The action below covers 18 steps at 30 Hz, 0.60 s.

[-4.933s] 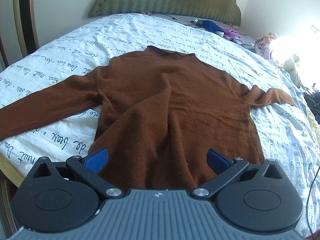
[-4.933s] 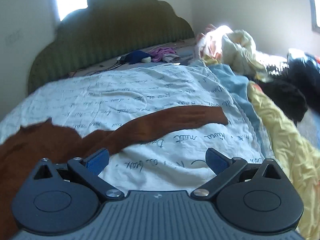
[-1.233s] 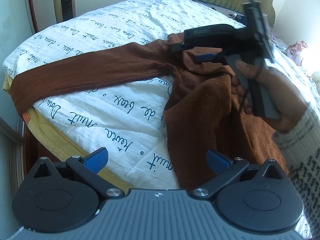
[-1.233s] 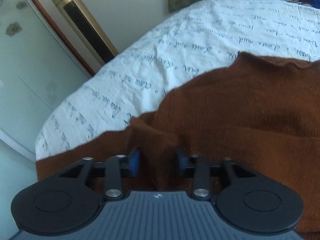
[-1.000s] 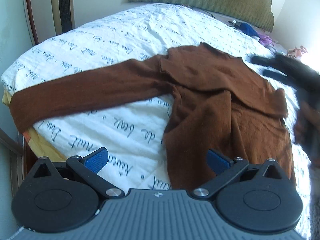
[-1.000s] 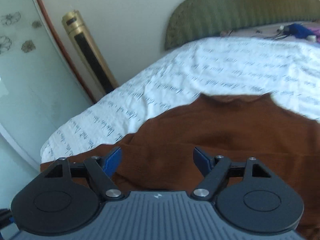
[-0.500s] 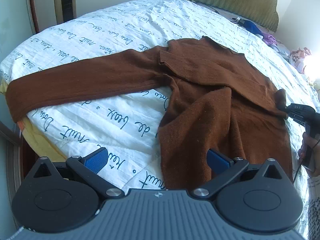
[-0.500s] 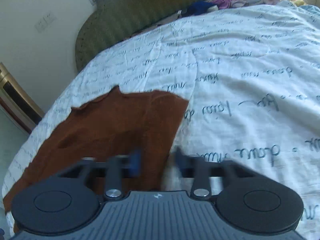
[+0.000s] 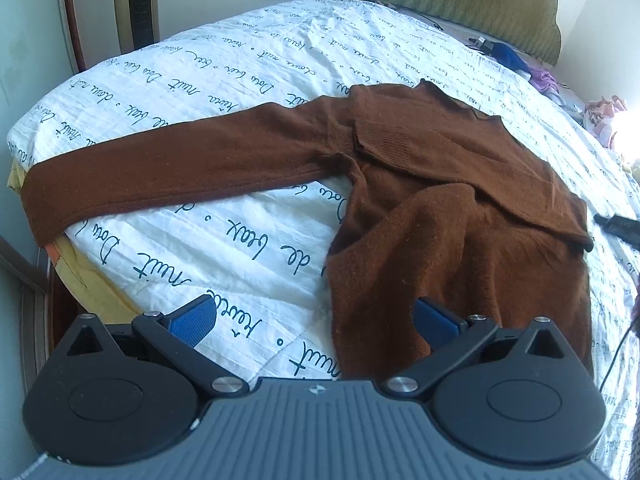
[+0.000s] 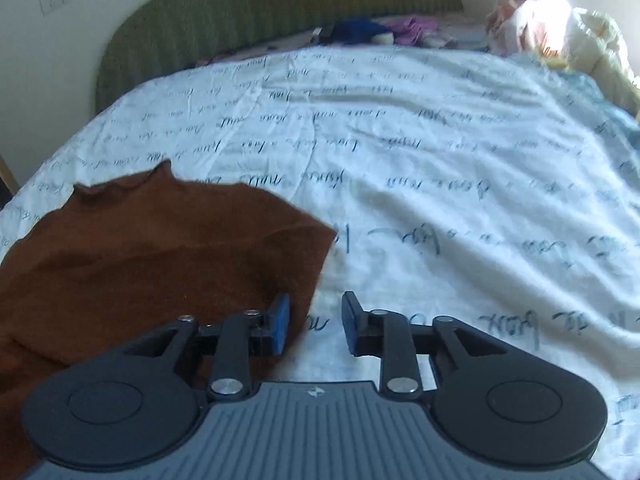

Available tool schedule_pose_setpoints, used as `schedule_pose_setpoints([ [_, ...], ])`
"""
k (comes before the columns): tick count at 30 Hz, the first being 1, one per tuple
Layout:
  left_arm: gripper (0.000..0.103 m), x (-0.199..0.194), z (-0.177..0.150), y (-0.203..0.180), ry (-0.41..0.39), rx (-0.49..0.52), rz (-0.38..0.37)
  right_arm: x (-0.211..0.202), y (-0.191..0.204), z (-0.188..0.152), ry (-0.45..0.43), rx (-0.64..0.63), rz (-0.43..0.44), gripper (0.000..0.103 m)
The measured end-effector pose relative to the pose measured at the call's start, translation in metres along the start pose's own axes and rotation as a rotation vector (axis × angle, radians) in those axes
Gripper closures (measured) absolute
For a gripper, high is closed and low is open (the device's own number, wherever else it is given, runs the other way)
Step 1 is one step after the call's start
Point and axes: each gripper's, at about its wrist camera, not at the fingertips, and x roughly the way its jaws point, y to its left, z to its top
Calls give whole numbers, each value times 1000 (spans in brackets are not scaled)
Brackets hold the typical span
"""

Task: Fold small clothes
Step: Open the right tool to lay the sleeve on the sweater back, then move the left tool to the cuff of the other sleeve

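A brown long-sleeved sweater (image 9: 448,216) lies flat on the white bedspread with blue script (image 9: 248,248). One sleeve (image 9: 168,172) stretches out to the left as far as the bed's edge. The other sleeve is folded across the chest. My left gripper (image 9: 314,320) hovers open over the hem's left corner with nothing between its pads. My right gripper (image 10: 316,324) is at the sweater's (image 10: 152,256) right edge. Its jaws are opening, and the brown edge lies beside the left pad with neither pad pressing on it. In the left wrist view only the right gripper's dark tip (image 9: 616,226) shows.
A green headboard (image 10: 260,28) stands at the far end, with blue and purple clothes (image 10: 376,30) in front of it. A pile of laundry (image 10: 560,28) lies at the far right. A tall gold tower (image 9: 132,4) stands beside the bed at the left. A thin cable (image 9: 616,360) hangs at the right.
The right gripper let go of the sleeve laid across the chest and swung to the sweater's right edge; its jaws shut, then parted again. The left gripper stayed open and barely moved.
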Motion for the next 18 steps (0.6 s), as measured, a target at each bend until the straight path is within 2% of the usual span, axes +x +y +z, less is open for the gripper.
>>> schedule_pose_setpoints([
  [2,0,4,2,2,6,-7,-5,-21,8,1,-92,-32,30,74],
  [4,0,6,4,3,9,-22,-5,-30,23,2,-125,-68,141,74],
  [5,0,6,5,3,5,-27,-9,-29,32,-1,-128,-94,169,74],
  [8,0,8,9,5,2,-37,-3,-7,56,-11,-55,-166,155,74],
  [10,0,8,9,9,0,-46,1,27,62,-23,87,-208,97,73],
  [11,0,8,9,10,-1,-46,5,23,61,-27,20,-210,96,73],
  [14,0,9,8,21,-12,-58,29,9,70,-22,17,-169,88,69],
  [15,0,11,9,26,-11,-67,28,1,79,-21,-5,-171,107,59],
  [16,0,14,9,32,-9,-80,29,-5,92,-22,-15,-193,128,40],
  [18,0,19,10,45,-18,-121,48,-12,121,-25,-34,-248,188,17],
])
